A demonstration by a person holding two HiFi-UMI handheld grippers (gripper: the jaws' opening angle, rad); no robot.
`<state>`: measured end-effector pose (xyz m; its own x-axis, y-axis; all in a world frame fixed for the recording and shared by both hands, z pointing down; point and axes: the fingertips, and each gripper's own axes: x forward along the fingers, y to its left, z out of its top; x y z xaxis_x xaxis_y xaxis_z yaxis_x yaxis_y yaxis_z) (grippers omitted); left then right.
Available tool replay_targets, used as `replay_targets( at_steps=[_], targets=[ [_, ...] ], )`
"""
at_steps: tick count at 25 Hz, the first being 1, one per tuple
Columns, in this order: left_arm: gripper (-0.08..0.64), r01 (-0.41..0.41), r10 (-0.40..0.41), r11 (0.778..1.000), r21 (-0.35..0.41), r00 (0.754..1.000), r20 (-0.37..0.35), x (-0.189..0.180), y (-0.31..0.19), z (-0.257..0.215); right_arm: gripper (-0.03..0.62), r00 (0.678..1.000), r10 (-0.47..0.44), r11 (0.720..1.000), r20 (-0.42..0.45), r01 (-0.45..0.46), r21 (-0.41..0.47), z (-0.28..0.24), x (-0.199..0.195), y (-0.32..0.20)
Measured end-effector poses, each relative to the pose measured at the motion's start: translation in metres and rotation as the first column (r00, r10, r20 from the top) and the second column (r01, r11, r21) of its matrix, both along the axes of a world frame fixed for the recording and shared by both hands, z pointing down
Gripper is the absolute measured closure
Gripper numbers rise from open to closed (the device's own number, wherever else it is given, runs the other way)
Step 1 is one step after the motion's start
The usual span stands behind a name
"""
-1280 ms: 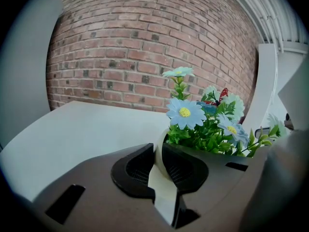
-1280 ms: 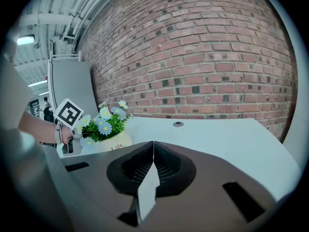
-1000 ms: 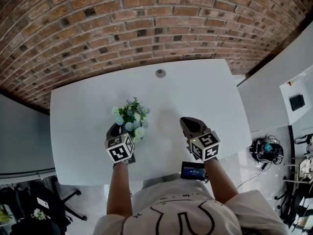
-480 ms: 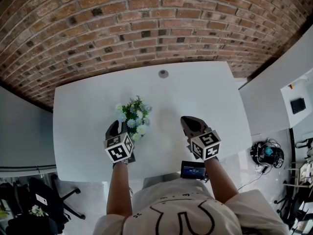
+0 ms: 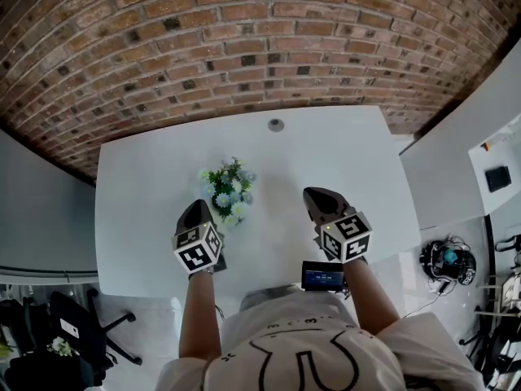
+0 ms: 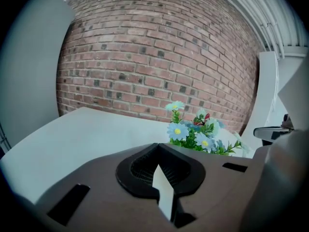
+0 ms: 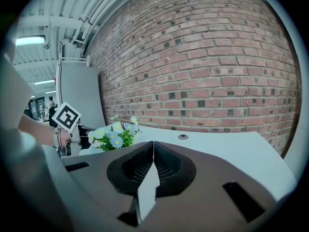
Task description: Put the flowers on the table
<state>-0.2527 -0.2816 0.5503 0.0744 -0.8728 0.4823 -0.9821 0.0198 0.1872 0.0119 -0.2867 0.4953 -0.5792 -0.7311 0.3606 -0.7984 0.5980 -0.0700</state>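
A small bunch of blue and white flowers (image 5: pixel 225 192) with green leaves stands on the white table (image 5: pixel 342 149), left of the middle. My left gripper (image 5: pixel 195 211) sits just left of and nearer than the bunch, apart from it. Its jaws are closing and meet with nothing between them. The left gripper view has the flowers (image 6: pixel 195 132) beyond the left gripper (image 6: pixel 157 145), off to the right. My right gripper (image 5: pixel 314 196) is shut and empty over the table's right half. In the right gripper view the flowers (image 7: pixel 113 135) lie to the left of the right gripper (image 7: pixel 153 143).
A round grey grommet (image 5: pixel 276 125) sits in the table near the brick wall. A dark device (image 5: pixel 322 277) lies at the near edge by my right arm. A white cabinet (image 5: pixel 460 133) stands right of the table, an office chair (image 5: pixel 77 324) at the lower left.
My left gripper has drawn slightly back and left, away from the flowers, which stay standing on the table. The right gripper has hardly moved.
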Motion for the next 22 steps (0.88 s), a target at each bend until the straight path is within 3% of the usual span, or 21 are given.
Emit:
replay_targets(
  at_steps=[14,22],
  targets=[
    [0.549,-0.041,0.036,0.983,0.177,0.999,0.032,0.002,0.017,-0.073,0.575,1.0,-0.015,0.992,0.018,0.013,0.129,-0.053,-0.004,0.01],
    [0.549,-0.112,0.086,0.943,0.314,0.992,0.094,0.011,0.029,-0.123,0.575,1.0,0.006,0.971,0.017,-0.01,0.238,-0.093,-0.003,0.02]
  ],
)
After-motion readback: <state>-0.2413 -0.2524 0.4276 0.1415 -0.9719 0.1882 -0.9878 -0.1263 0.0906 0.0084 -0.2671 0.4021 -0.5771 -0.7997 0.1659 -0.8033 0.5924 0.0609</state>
